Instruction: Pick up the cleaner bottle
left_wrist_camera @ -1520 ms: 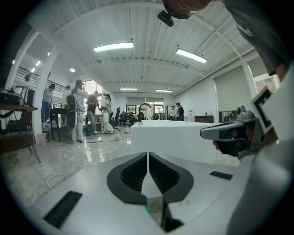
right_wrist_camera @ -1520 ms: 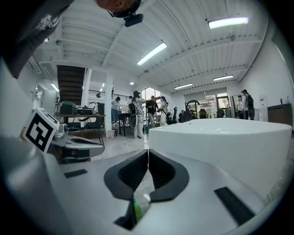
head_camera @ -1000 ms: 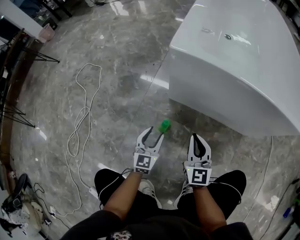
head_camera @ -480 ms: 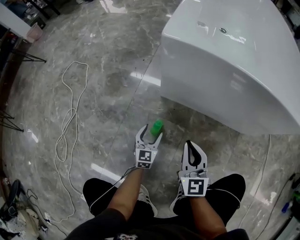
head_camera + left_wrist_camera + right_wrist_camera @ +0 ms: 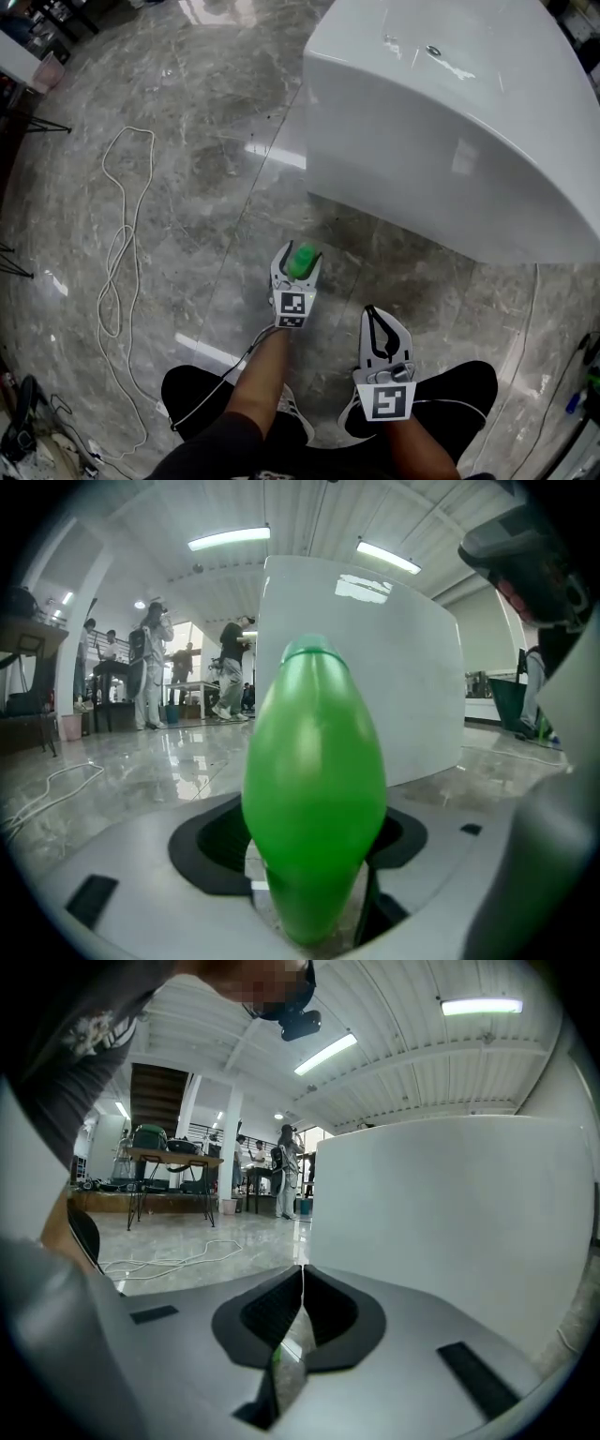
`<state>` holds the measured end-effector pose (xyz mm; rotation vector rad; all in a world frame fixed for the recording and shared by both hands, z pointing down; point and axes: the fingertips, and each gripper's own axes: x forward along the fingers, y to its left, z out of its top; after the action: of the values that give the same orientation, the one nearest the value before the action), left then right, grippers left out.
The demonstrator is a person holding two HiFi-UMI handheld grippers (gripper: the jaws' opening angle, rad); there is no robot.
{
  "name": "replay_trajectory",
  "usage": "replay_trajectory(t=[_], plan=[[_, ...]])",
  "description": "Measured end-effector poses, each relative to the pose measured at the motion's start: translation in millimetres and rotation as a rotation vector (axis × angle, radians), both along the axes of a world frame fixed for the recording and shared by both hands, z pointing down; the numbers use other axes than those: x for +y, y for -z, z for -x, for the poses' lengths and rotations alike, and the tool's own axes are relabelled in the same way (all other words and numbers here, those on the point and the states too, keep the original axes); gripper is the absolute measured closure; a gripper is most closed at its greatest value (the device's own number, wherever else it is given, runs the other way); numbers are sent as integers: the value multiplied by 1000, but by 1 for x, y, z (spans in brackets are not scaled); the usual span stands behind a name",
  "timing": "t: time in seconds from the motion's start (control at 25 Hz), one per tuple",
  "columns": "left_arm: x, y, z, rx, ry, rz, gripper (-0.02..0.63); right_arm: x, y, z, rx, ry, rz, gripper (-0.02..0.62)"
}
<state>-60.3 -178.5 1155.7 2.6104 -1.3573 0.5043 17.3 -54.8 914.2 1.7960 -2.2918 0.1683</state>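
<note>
clerk: where does the cleaner bottle [image 5: 302, 262] stand?

inspector: upright on the marble floor [image 5: 187, 178]. it is green and narrows toward its cap. it stands near the foot of the white bathtub [image 5: 450, 150] but apart from the tub's wall, with a strip of open floor between the two.

clerk: state of the left gripper [image 5: 299, 253]?

inspector: low over the floor, with one jaw on either side of the bottle. the jaws are opening and stand wide. the left gripper view shows floor between the bottle's base and the left pad, so the bottle is between the jaws but not gripped.

clerk: and the right gripper [image 5: 301, 1283]?

inspector: its jaws meet tip to tip with nothing in them. it is held to the right of the left gripper and nearer the person, well apart from the bottle.

clerk: edges and room to move?

inspector: the tub's curved wall closes off the far side and the right, and its lower edge runs slantwise past the bottle. to the left the floor lies open as far as a looped white cable [image 5: 117, 244], which is well apart from the bottle. on the near side is the person's left knee [image 5: 192, 398].
</note>
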Motion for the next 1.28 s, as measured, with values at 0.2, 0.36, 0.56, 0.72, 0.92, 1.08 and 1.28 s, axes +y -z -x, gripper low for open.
replay_trajectory(t=[0.2, 0.36, 0.56, 0.72, 0.92, 1.08, 1.28], plan=[[-6, -9, -6, 6, -12, -14, 348, 7, -9, 3, 21, 18, 8, 577], [-6, -17, -9, -2, -9, -14, 413, 10, -14, 2, 24, 16, 5, 577], [-10, -3, -10, -9, 5, -11, 423, 9, -11, -2, 34, -1, -13, 577], [-23, 45, -3, 1, 57, -65, 423, 6, -6, -3, 53, -2, -13, 577], [-32, 137, -12, 52, 85, -101, 425, 3, 34, -25, 62, -36, 40, 577], [-26, 234, -18, 60, 67, -70, 425, 3, 116, -58, 3, -165, 63, 577], [-7, 387, -27, 87, 47, -45, 426, 2, 264, -86, 122, -185, -7, 577]])
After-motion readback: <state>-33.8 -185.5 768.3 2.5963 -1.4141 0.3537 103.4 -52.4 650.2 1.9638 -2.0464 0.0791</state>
